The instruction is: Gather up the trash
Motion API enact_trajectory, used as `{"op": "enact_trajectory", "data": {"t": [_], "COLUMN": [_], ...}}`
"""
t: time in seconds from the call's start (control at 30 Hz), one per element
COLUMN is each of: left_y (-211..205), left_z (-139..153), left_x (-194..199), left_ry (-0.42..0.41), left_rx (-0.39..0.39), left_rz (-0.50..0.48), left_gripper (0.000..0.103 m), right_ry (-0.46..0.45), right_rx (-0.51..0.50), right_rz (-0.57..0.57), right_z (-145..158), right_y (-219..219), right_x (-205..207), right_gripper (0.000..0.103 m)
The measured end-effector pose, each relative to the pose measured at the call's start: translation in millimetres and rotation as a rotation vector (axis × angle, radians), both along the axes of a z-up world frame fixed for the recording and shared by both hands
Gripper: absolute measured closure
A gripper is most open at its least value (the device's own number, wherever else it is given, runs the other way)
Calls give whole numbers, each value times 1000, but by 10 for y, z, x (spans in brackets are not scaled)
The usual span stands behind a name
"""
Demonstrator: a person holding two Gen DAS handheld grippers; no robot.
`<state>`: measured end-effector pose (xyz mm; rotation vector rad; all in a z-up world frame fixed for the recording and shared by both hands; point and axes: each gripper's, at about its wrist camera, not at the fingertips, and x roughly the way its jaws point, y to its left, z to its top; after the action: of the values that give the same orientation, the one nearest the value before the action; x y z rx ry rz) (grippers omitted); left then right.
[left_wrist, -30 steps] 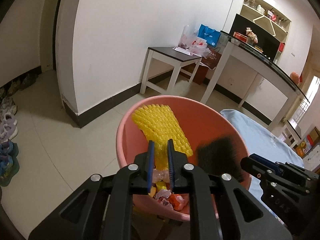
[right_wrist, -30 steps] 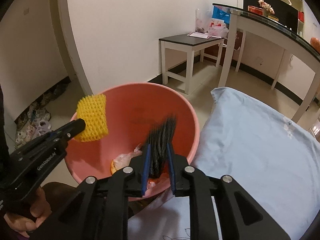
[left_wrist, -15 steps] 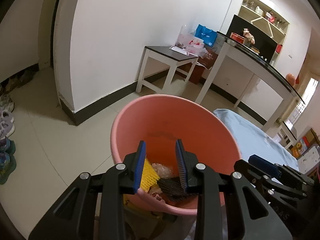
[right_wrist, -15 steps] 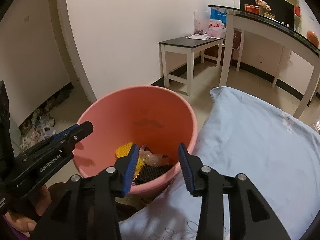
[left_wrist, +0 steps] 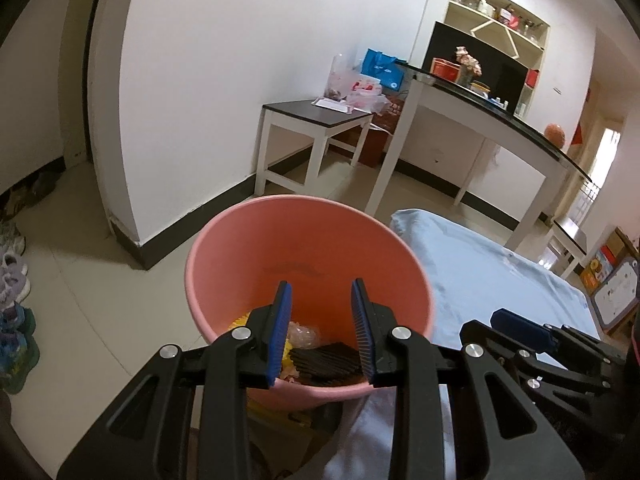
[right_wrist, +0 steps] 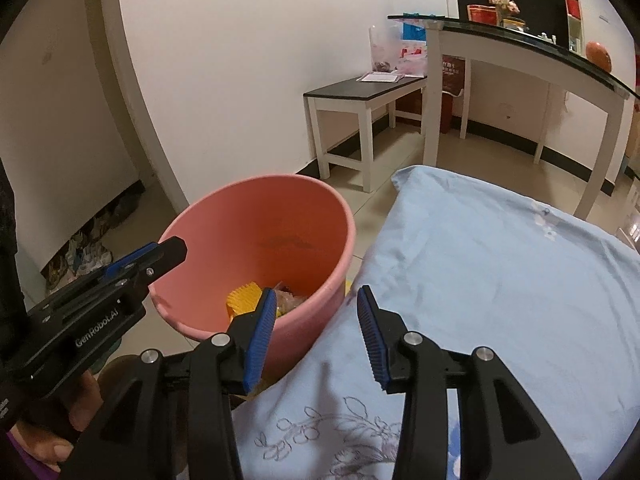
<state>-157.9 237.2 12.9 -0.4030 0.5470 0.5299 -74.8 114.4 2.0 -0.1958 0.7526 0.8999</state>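
A pink plastic bucket (left_wrist: 224,264) stands on the floor beside the bed; it also shows in the right wrist view (right_wrist: 256,216). Inside lie a yellow foam net (right_wrist: 242,298), a black foam net (left_wrist: 326,358) and clear plastic wrappers (left_wrist: 304,332). My left gripper (left_wrist: 321,332) is open and empty above the bucket's near rim. My right gripper (right_wrist: 316,332) is open and empty over the bed edge, just right of the bucket. The left gripper's side (right_wrist: 120,280) shows in the right wrist view.
A light blue sheet covers the bed (right_wrist: 500,280) to the right of the bucket. A small dark-topped white table (left_wrist: 316,120) and a long white desk (left_wrist: 480,120) stand by the far wall. Shoes (left_wrist: 12,280) line the floor at the left.
Both grippers opened and dropped the yellow net and the black net into the bucket. Both then drew back from it, and the right one shifted over the bed edge.
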Motion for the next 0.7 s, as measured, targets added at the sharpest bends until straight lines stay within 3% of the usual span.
{"op": "enact_trajectory", "data": {"t": [0.6, 0.7], "left_y": [-386, -422], "left_z": [187, 209], "left_x": [0, -6], "left_ry": [4, 8], "left_rx": [35, 43], "left_rz": [-37, -37], "left_gripper": [72, 72], "right_ry": [1, -6], "right_rx": [59, 72], "right_rz": [-35, -33], "right_z": [158, 188], "right_y": [-420, -470], "right_x": [-74, -131], "right_gripper": [61, 57]}}
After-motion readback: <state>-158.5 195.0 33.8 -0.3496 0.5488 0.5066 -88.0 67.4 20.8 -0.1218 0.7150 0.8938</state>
